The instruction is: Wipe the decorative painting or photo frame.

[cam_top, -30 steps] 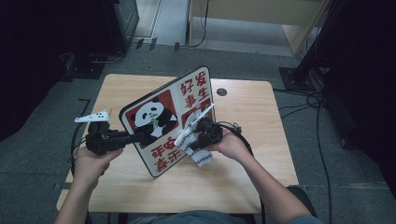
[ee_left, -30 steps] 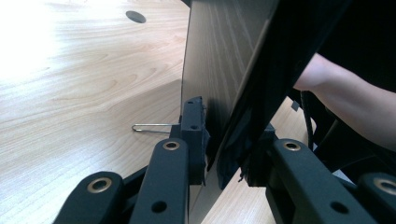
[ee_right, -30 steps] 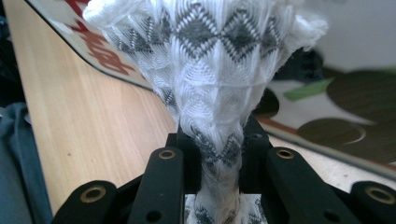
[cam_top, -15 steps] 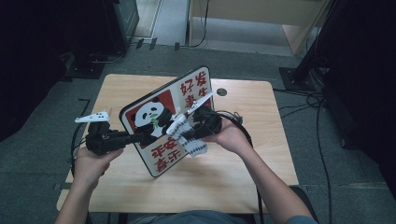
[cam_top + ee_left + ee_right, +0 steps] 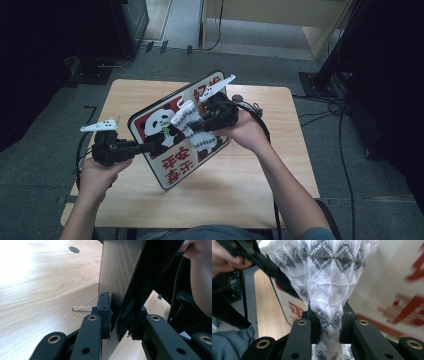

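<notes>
A square board (image 5: 165, 150) with a panda picture and red characters is held tilted above the wooden table (image 5: 260, 190). My left gripper (image 5: 155, 146) is shut on its left edge; in the left gripper view the board's thin edge (image 5: 117, 285) stands clamped between the pads (image 5: 103, 308). My right gripper (image 5: 200, 125) is raised in front of the board's face and is shut on a white cloth (image 5: 192, 125) with a grey zigzag pattern. In the right gripper view the cloth (image 5: 329, 285) bunches between the jaws and fans out against the board (image 5: 392, 290).
A small round hole (image 5: 237, 97) sits in the tabletop at the far side, also seen as the hole (image 5: 74, 249) in the left gripper view. A thin metal clip (image 5: 81, 309) lies on the wood. Dark cabinets and cables surround the table on grey carpet.
My right gripper has risen with the cloth, from the board's lower middle up towards its upper right part. The left gripper and the board have stayed in place.
</notes>
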A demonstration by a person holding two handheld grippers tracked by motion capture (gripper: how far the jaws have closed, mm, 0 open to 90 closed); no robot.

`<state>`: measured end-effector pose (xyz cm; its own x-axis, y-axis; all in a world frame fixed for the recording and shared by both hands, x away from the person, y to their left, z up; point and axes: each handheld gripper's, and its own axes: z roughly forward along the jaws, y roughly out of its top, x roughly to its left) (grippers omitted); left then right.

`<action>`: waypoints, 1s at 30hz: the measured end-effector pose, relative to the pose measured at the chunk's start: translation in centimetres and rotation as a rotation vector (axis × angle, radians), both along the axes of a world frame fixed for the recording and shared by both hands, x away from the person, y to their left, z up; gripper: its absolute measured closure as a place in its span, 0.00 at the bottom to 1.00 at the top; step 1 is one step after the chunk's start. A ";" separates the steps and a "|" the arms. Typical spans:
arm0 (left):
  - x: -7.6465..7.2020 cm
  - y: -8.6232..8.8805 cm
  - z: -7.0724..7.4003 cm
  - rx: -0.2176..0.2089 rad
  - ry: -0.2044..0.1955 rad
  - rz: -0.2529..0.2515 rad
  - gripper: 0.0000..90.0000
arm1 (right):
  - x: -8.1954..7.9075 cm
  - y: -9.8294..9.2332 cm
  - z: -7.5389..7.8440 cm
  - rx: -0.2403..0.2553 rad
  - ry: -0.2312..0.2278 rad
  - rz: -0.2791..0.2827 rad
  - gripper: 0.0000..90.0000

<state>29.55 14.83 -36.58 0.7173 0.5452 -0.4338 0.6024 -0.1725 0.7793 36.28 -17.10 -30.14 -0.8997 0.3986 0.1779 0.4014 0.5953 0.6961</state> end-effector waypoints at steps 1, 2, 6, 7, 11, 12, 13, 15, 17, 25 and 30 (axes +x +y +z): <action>0.0 0.0 0.0 0.000 0.000 0.000 0.84 | 0.1 0.1 0.4 0.009 -0.008 0.003 0.86; 0.0 0.0 0.0 -0.001 0.000 0.000 0.84 | 0.1 0.3 0.8 0.011 -0.013 0.003 0.86; 0.0 0.0 0.0 -0.001 -0.003 -0.001 0.84 | 0.3 1.2 2.5 0.006 -0.048 0.019 0.86; 0.0 0.0 0.0 -0.001 -0.003 -0.001 0.85 | 0.3 1.5 2.9 0.005 -0.051 0.018 0.86; 0.0 0.0 0.0 -0.005 -0.003 0.000 0.84 | 0.4 2.4 4.6 0.011 -0.085 0.029 0.86; 0.0 0.0 0.0 -0.004 -0.004 -0.002 0.84 | 0.4 2.5 4.8 0.016 -0.086 0.031 0.86; 0.0 0.0 0.0 0.000 -0.006 -0.004 0.84 | 0.6 2.7 5.0 0.019 -0.088 0.026 0.86; 0.0 0.0 0.0 -0.001 -0.007 -0.005 0.84 | 0.8 3.0 5.1 0.014 -0.089 0.017 0.86; 0.0 0.0 -0.1 -0.004 -0.005 -0.004 0.84 | 1.2 3.3 4.8 0.008 -0.082 0.024 0.85; 0.0 0.0 -0.1 -0.001 -0.009 -0.007 0.85 | 1.7 3.6 3.7 -0.002 -0.063 0.023 0.85; -0.1 -0.1 -0.1 -0.001 -0.011 -0.009 0.84 | 1.7 3.5 3.3 -0.008 -0.053 0.022 0.85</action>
<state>29.50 14.76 -36.64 0.7268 0.5384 -0.4263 0.5924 -0.1774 0.7859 37.97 -13.59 -26.88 -0.9162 0.3802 0.1268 0.3510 0.6088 0.7115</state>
